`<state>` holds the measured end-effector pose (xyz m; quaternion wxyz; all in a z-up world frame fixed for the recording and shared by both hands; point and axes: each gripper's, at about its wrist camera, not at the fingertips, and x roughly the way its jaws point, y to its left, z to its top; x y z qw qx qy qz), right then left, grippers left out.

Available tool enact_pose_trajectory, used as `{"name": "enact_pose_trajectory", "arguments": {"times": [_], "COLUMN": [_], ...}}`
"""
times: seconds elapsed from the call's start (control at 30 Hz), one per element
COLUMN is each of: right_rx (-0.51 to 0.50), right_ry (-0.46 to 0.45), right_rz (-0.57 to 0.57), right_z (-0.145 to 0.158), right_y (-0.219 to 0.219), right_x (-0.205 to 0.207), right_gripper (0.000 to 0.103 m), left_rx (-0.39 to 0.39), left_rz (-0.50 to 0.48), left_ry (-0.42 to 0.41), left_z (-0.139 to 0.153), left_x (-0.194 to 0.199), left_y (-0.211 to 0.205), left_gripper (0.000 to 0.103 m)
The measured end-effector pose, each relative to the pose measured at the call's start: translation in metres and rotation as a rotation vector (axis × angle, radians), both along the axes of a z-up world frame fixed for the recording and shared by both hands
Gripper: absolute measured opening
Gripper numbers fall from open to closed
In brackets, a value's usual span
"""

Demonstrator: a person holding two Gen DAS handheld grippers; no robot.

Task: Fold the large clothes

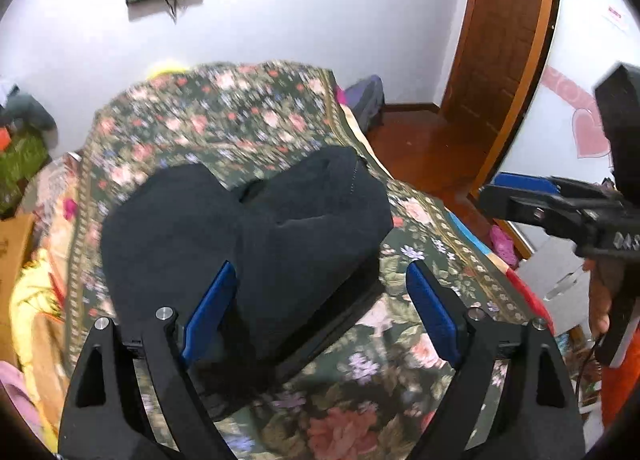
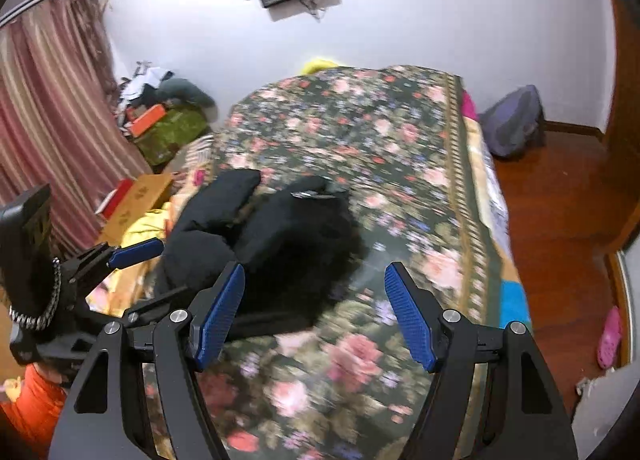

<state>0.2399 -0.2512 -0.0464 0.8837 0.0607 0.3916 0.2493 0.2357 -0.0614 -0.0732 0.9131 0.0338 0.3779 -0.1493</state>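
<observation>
Bedroom: a bed with a floral bedspread point(image 1: 248, 116) stands against a white wall point(image 1: 304, 12). At left of centre on it lies the black garment point(image 1: 248, 220), bundled. The left gripper point(image 1: 320, 300) hovers over the garment's near edge, fingers spread, nothing held. The right gripper point(image 2: 316, 312) is above the bedspread beside the garment, fingers likewise apart.

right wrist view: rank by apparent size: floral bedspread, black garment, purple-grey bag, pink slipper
1. floral bedspread
2. black garment
3. purple-grey bag
4. pink slipper
The bag sits farther from the camera than the garment, so their true sizes may differ less than they appear.
</observation>
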Motion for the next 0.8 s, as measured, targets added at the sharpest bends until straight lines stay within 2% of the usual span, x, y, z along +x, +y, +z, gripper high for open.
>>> {"name": "enact_pose_trajectory", "arguments": {"times": [0.1,0.23,0.4,0.6,0.63,0.8], "right_rx": [-0.006,-0.014,-0.060,-0.110,-0.116,-0.037], "right_ry": [-0.015,-0.040,0.004,0.125,0.149,0.209], "right_rz": [0.047,0.095,0.104,0.049,0.044,0.077], "right_z": [0.001,0.001,-0.023,-0.065,-0.073,-0.076], "right_y": [0.024,0.053,0.072,0.053,0.049,0.034], "right_x": [0.005,0.011,0.025,0.034,0.035,0.035], "right_gripper": [0.069,0.069,0.069,0.069,0.069,0.069], "left_rx": [0.027,0.032,0.004,-0.072,-0.074,-0.057], "left_rz": [0.051,0.143,0.255,0.262,0.267,0.242], "left_ry": [-0.055,-0.060,0.039,0.142,0.142,0.134], "left_z": [0.011,0.011,-0.019,-0.068,-0.073,-0.072], "left_x": [-0.009,-0.004,0.016,0.028,0.029,0.023], "left_y": [0.021,0.059,0.099,0.100,0.099,0.100], "left_gripper": [0.088,0.089,0.089,0.089,0.092,0.093]}}
